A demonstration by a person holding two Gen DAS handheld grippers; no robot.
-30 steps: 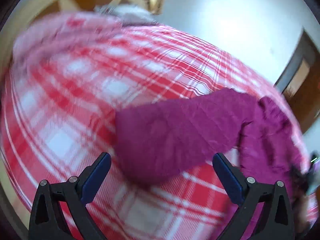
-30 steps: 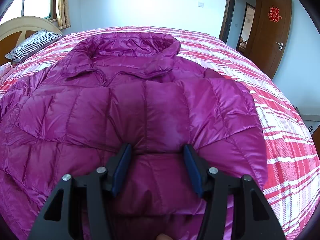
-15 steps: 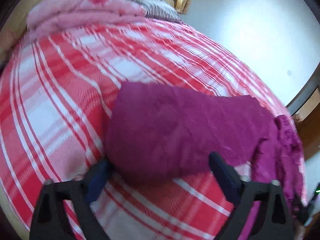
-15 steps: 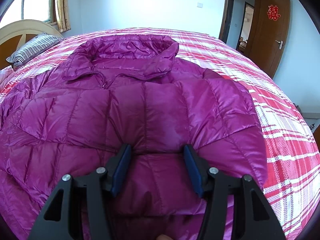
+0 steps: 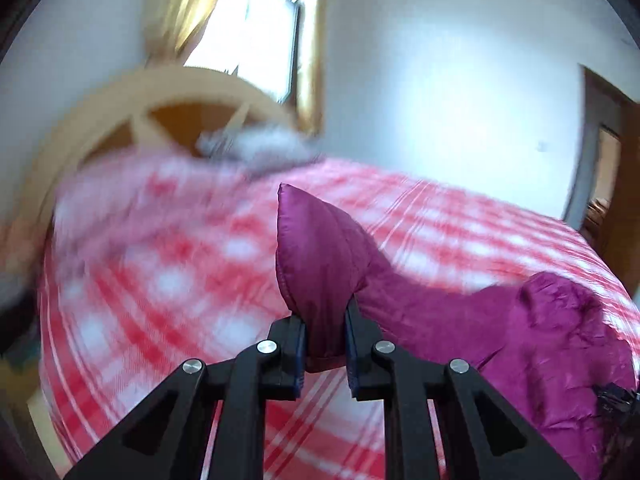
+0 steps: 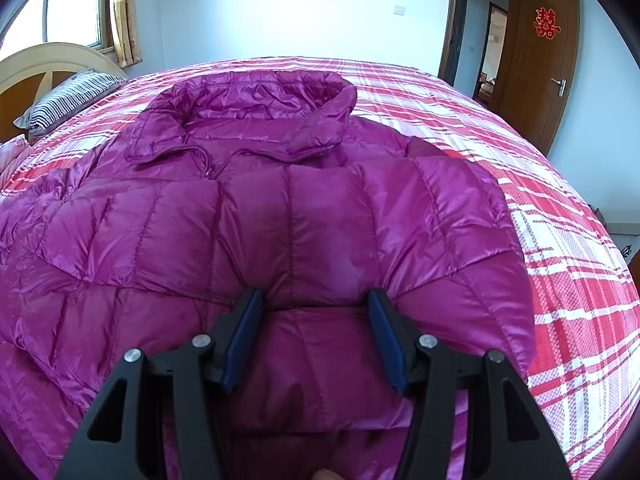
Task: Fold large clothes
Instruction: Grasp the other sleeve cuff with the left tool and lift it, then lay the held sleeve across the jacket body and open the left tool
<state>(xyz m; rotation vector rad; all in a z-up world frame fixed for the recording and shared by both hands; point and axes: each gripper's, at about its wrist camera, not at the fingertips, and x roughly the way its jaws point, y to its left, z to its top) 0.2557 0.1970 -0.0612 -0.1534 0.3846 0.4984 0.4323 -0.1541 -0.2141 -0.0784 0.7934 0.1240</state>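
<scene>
A magenta quilted down jacket (image 6: pixel 280 232) lies front-up on a red and white plaid bed (image 6: pixel 560 264), collar at the far end. My right gripper (image 6: pixel 316 316) is open and rests on the jacket's lower middle, its blue pads apart on the fabric. In the left wrist view my left gripper (image 5: pixel 325 320) is shut on the cuff end of the jacket's sleeve (image 5: pixel 316 248) and holds it raised off the bed (image 5: pixel 168 280). The sleeve trails right to the bunched jacket body (image 5: pixel 560 340).
A cream and wood headboard (image 5: pixel 132 120) and a striped pillow (image 6: pixel 68 100) stand at the bed's head under a window (image 5: pixel 256 32). A brown door (image 6: pixel 548 64) stands open at the right. The plaid cover lies bare around the jacket.
My left gripper closed on the sleeve cuff and lifted it off the bed, and its view swung upward. My right gripper stayed in place, open on the jacket.
</scene>
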